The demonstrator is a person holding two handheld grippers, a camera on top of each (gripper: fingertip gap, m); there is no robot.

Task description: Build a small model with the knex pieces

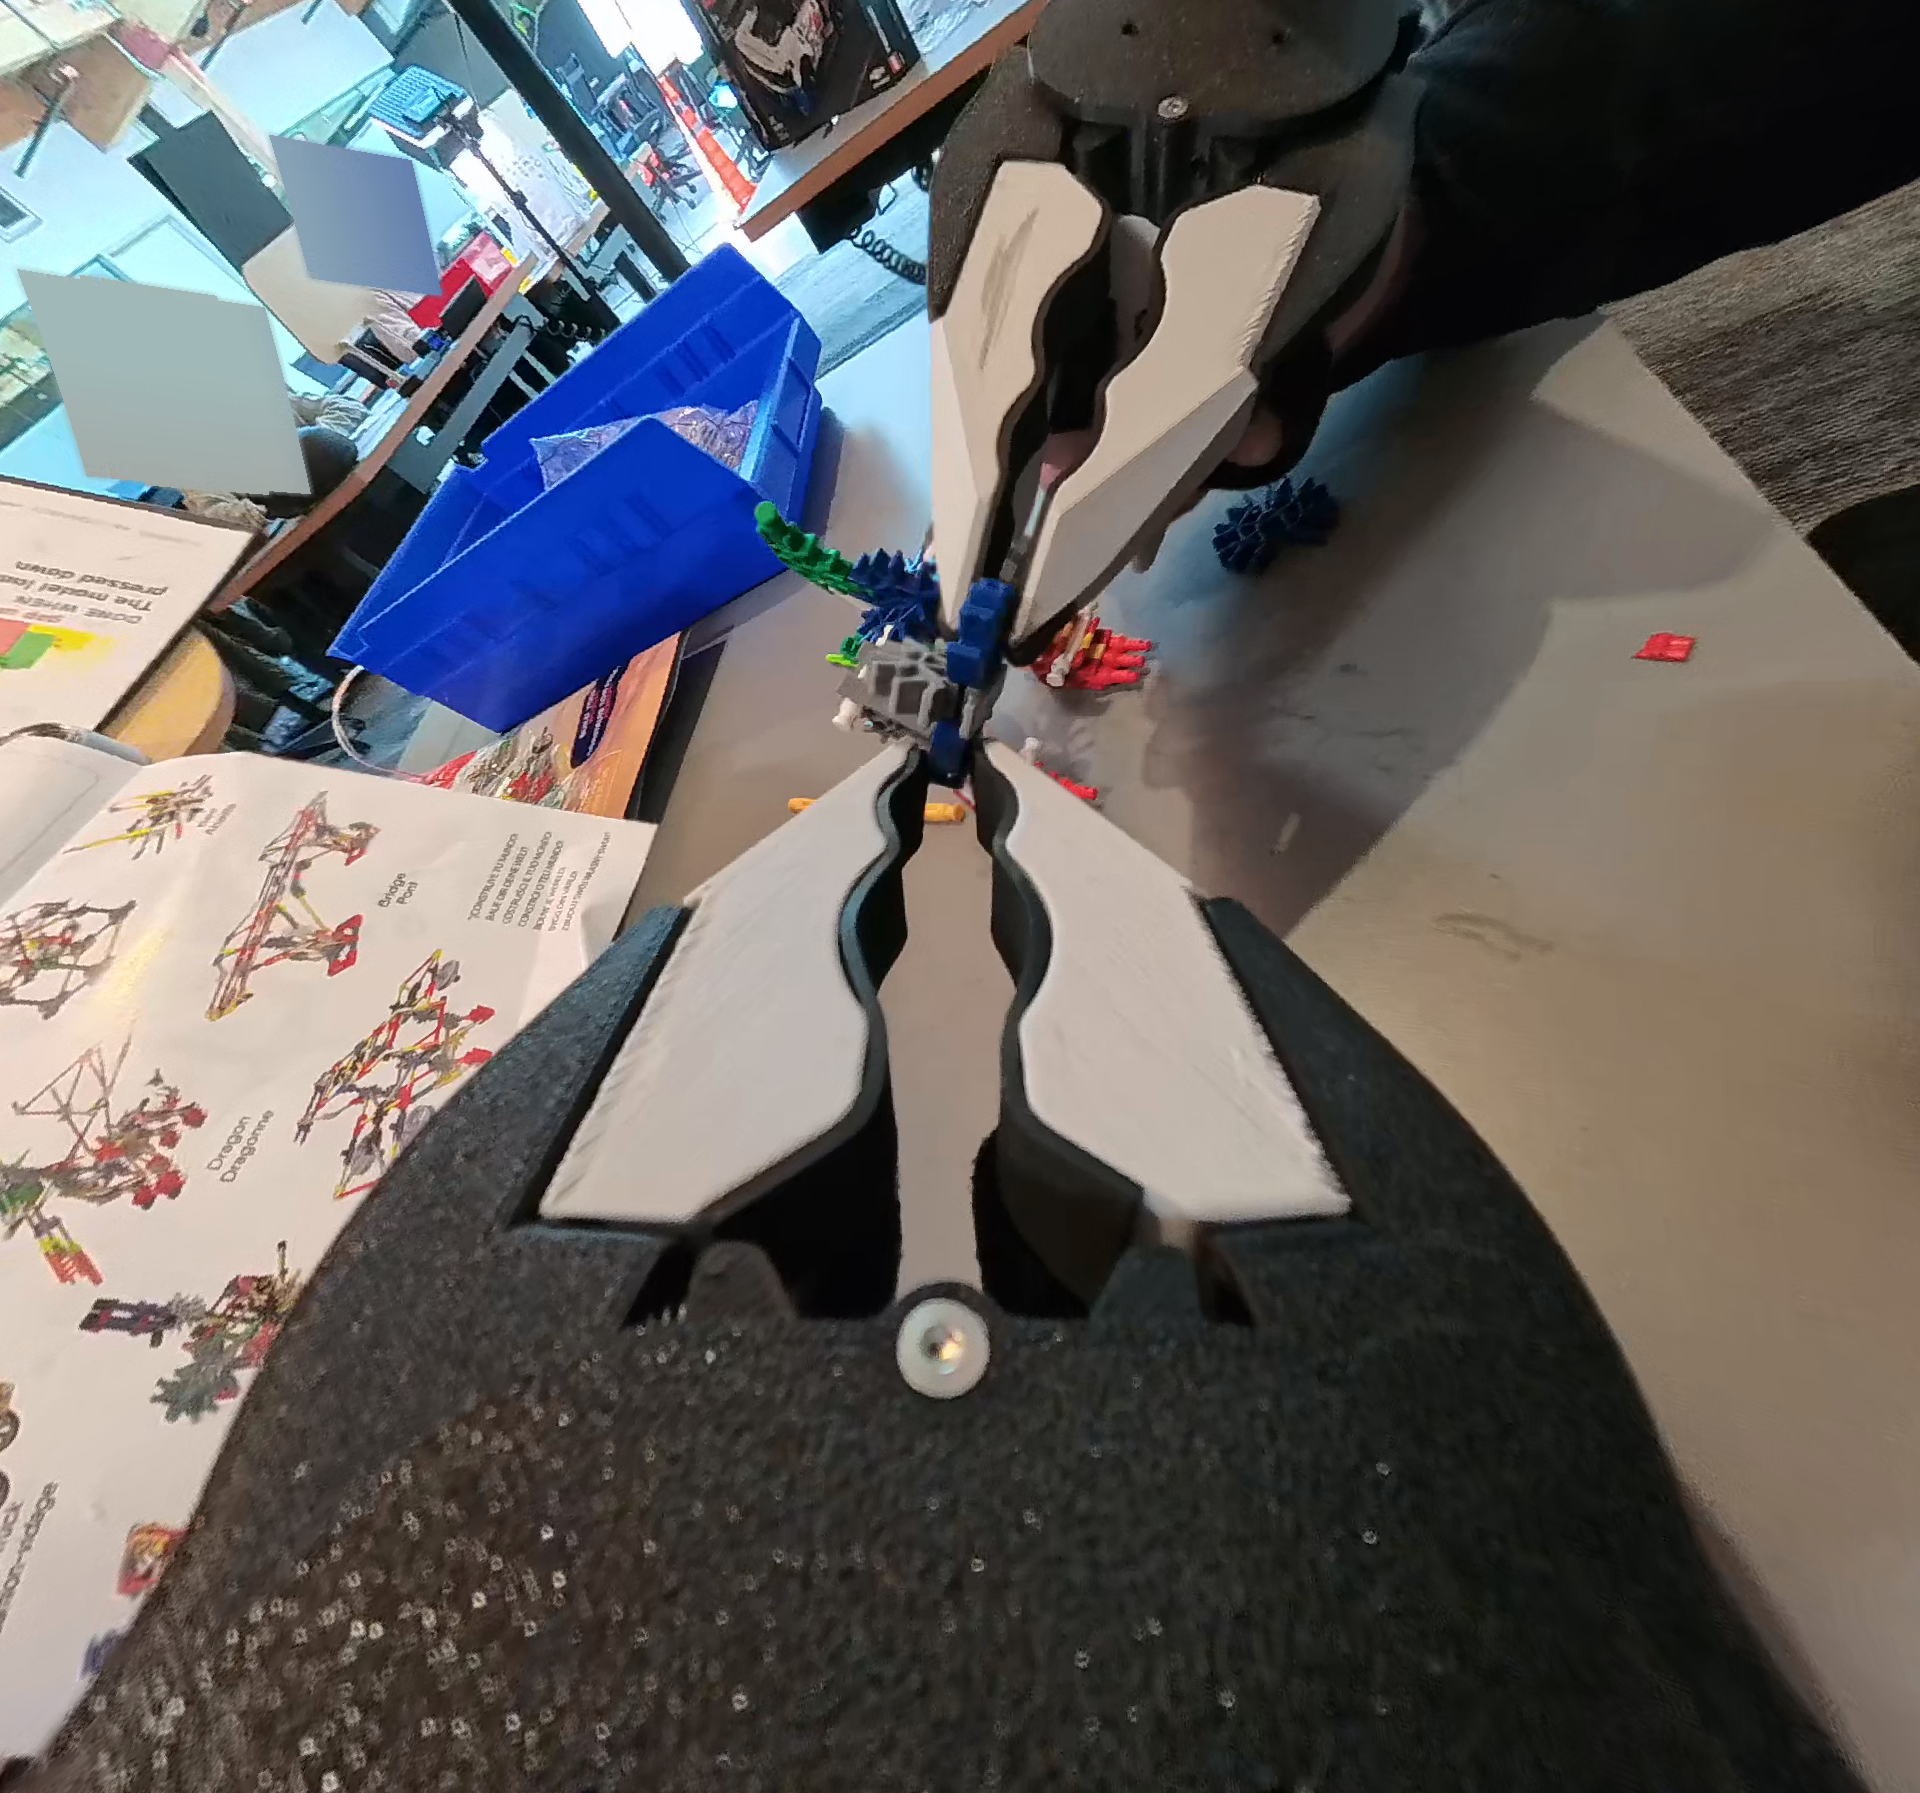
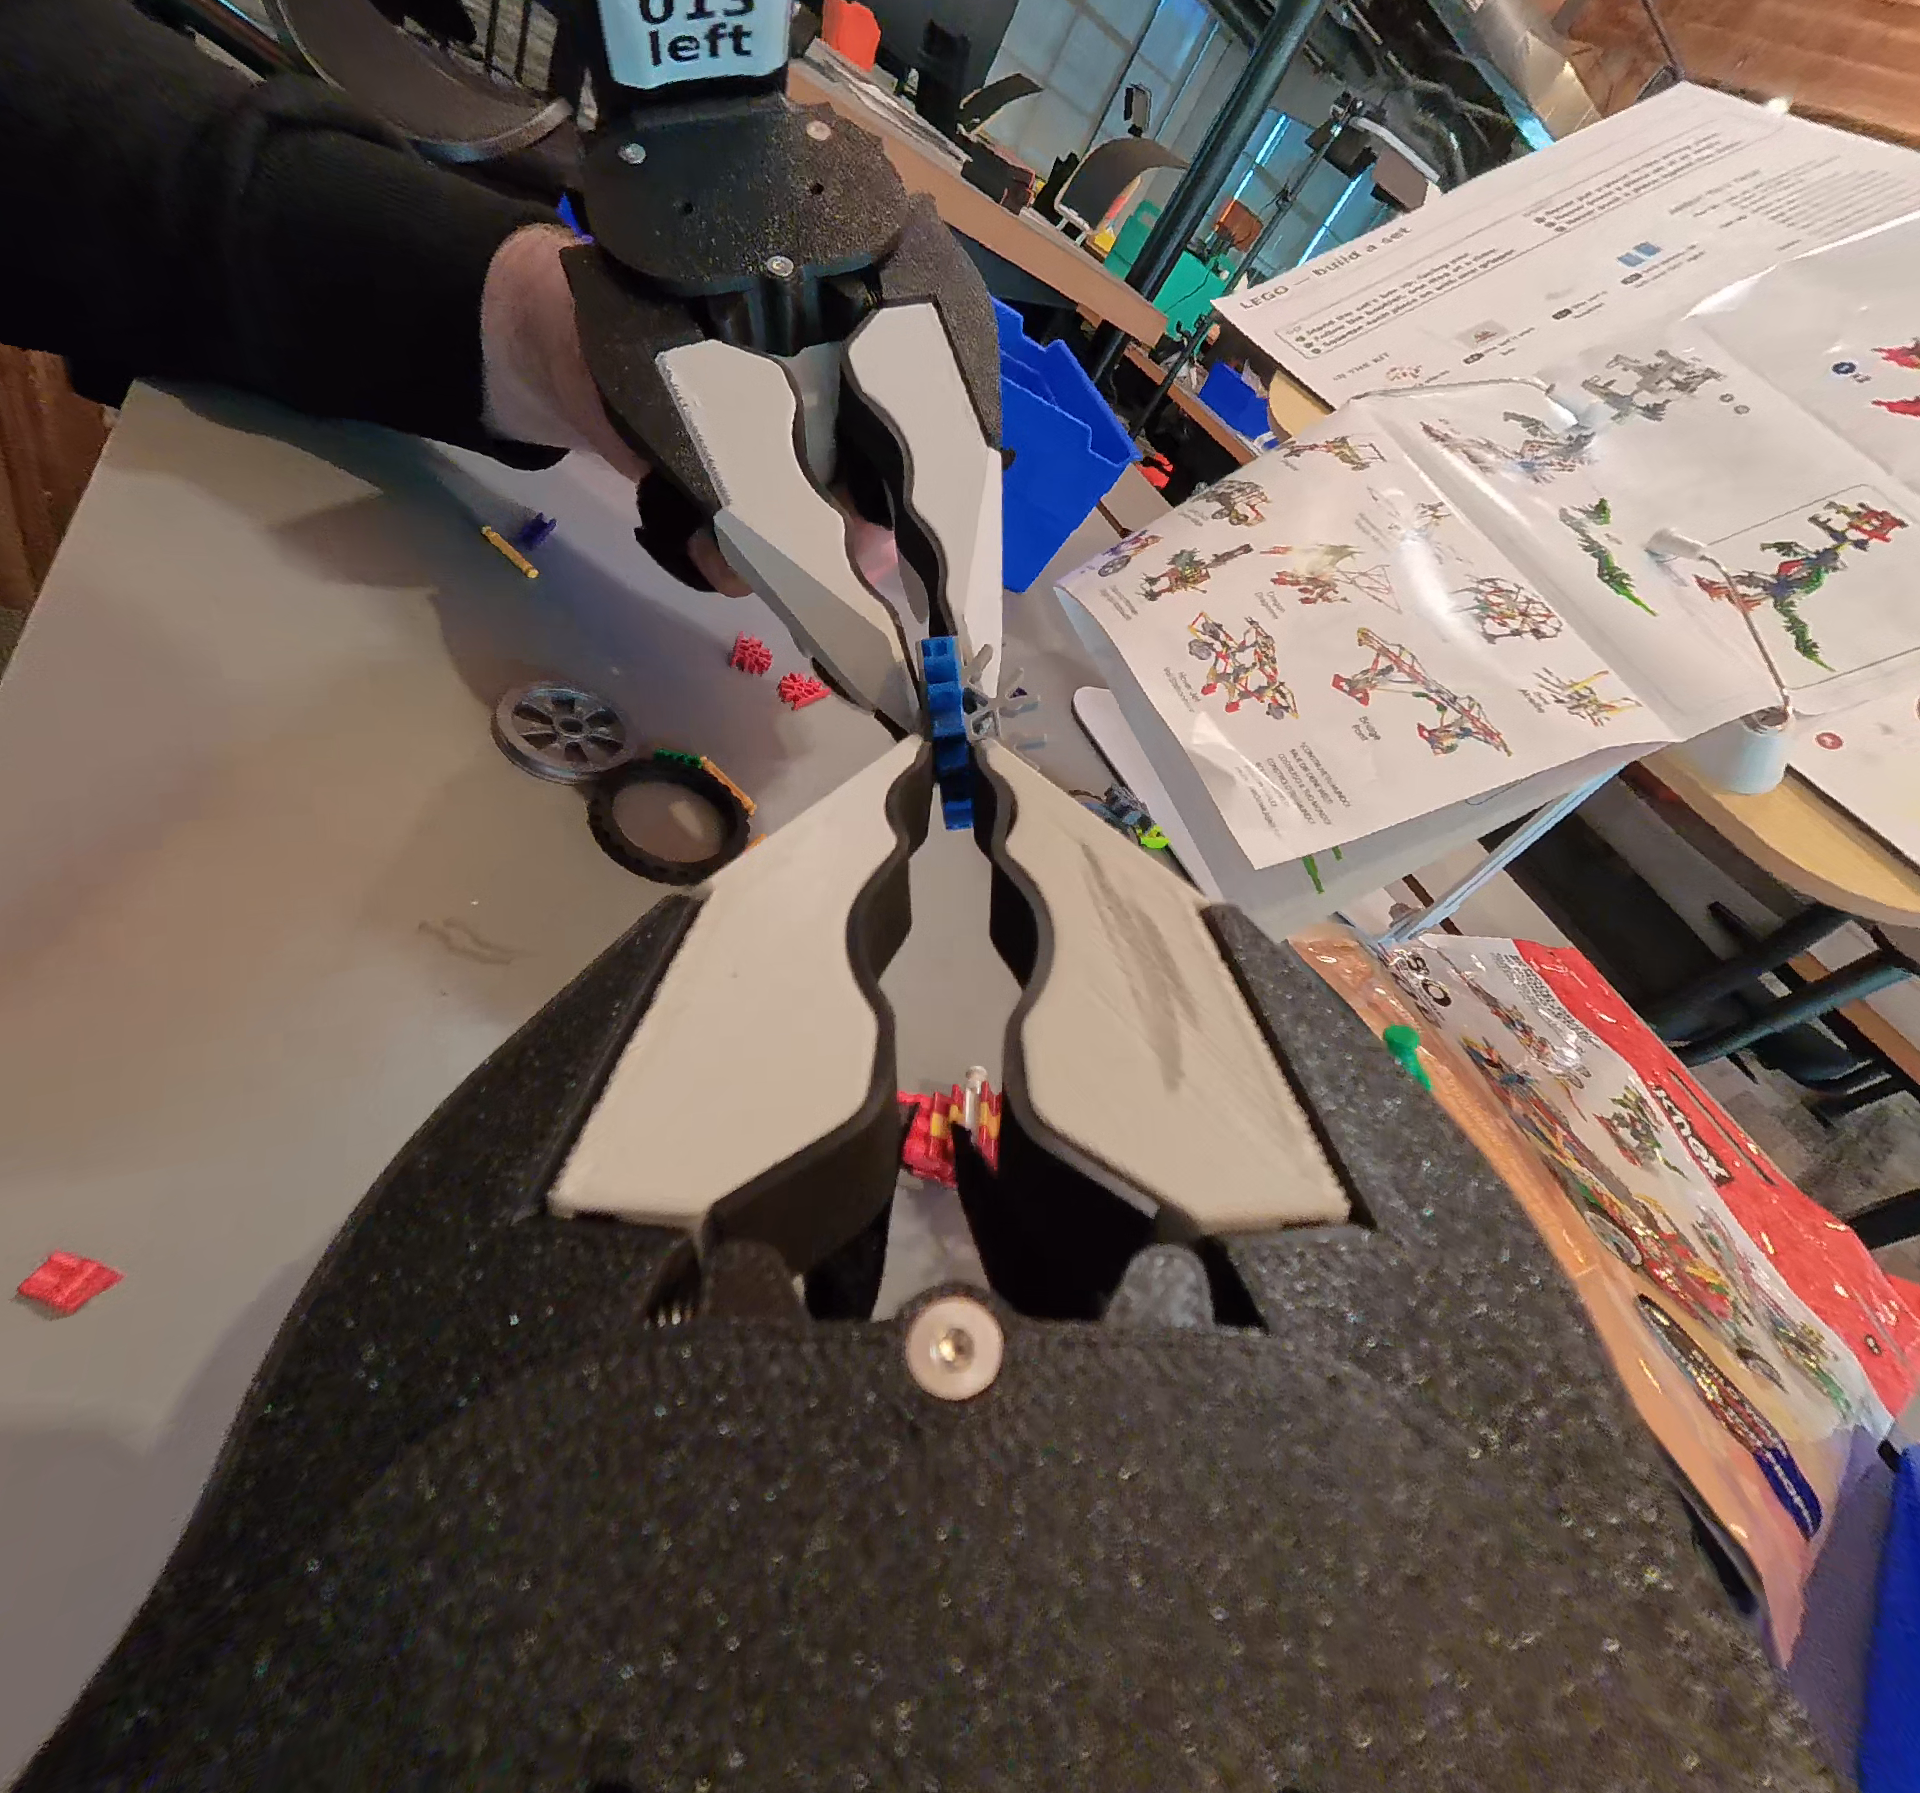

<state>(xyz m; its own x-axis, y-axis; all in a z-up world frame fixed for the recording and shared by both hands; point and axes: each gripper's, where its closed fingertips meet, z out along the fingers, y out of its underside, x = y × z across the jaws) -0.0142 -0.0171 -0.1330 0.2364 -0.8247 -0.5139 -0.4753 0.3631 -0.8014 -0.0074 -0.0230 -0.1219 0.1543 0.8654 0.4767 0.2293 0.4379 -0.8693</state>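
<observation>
A small construction-toy assembly hangs above the grey table (image 1: 1507, 860) between both grippers. It has a blue connector (image 1: 971, 647), a grey block (image 1: 902, 694), a spiky dark-blue connector (image 1: 891, 590) and a green piece (image 1: 800, 543). My left gripper (image 1: 948, 756) is shut on the lower end of the blue connector. My right gripper (image 1: 992, 616) comes in from the opposite side, tip to tip, and is shut on its upper end. In the right wrist view the blue connector (image 2: 945, 720) sits between my right gripper (image 2: 951, 764) and the left gripper (image 2: 940, 668), with a grey snowflake connector (image 2: 992, 704) beside it.
A blue bin (image 1: 623, 496) and an open instruction booklet (image 1: 260, 1016) lie on the left. Red pieces (image 1: 1101, 652), a blue connector (image 1: 1273, 522), a grey wheel (image 2: 561, 730), a black tyre (image 2: 670, 824) and a toy bag (image 2: 1662, 1172) are scattered on the table. Left and right tips are no more than a few centimetres apart. The green piece (image 1: 800, 543) sits 9 centimeters or so from the ends of my right fingers.
</observation>
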